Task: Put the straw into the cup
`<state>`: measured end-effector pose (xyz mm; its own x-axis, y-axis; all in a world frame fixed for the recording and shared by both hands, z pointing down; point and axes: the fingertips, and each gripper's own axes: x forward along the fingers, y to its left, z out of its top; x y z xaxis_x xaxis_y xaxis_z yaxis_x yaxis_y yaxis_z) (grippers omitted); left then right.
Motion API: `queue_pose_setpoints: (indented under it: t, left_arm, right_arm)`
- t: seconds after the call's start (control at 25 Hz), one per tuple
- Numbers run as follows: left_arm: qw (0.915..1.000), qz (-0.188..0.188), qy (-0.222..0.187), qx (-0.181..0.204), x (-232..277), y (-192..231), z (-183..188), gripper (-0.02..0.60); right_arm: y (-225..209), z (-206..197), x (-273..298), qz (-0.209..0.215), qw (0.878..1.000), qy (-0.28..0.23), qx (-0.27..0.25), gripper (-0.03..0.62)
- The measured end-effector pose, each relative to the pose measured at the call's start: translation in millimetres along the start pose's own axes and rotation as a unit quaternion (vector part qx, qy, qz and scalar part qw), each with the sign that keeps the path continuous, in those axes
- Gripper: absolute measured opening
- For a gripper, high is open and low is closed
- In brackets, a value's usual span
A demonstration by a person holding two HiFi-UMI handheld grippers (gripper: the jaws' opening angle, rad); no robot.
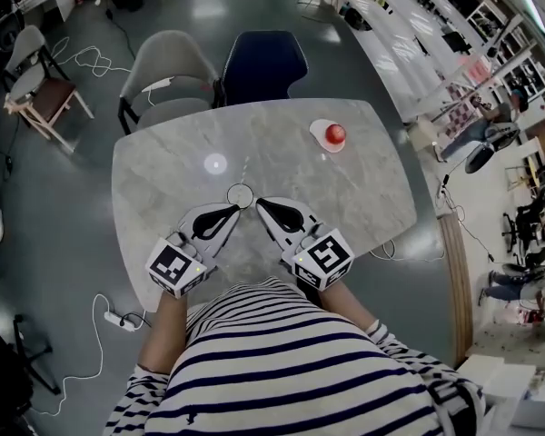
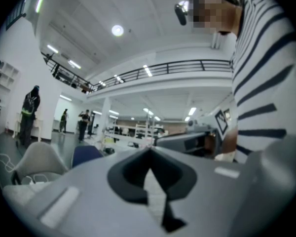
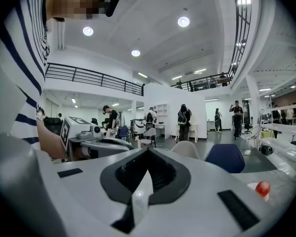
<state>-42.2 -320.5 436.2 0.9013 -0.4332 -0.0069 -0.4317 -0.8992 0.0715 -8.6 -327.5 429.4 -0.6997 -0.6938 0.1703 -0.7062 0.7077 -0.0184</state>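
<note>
A small clear cup [image 1: 241, 195] stands on the marble table [image 1: 163, 171], seen from above as a ring. A thin pale straw [image 1: 246, 168] runs from the cup's far rim away from me; I cannot tell whether it lies on the table or leans in the cup. My left gripper [image 1: 229, 209] rests on the table just left of and nearer than the cup, jaws closed to a point. My right gripper [image 1: 262, 203] rests just right of the cup, also shut. Both gripper views tilt upward over the left gripper [image 2: 149, 151] and right gripper [image 3: 148, 150], and neither cup nor straw shows in them.
A red ball [image 1: 335, 133] sits on a small white dish [image 1: 322, 134] at the table's far right; the red ball [image 3: 262, 188] also shows in the right gripper view. A grey chair [image 1: 168, 71] and a blue chair [image 1: 262, 62] stand beyond the far edge. People stand far off.
</note>
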Motion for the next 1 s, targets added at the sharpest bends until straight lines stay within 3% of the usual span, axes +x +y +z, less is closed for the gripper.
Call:
queue_pose_setpoints:
  t: [1.0]
  left_arm:
    - [0.9999,-0.010,-0.007,-0.005,-2.9,-2.1,-2.6,0.006]
  right_arm:
    - [12.2,-0.1,-0.1,-0.002,1.000,0.004,-0.005,0.005]
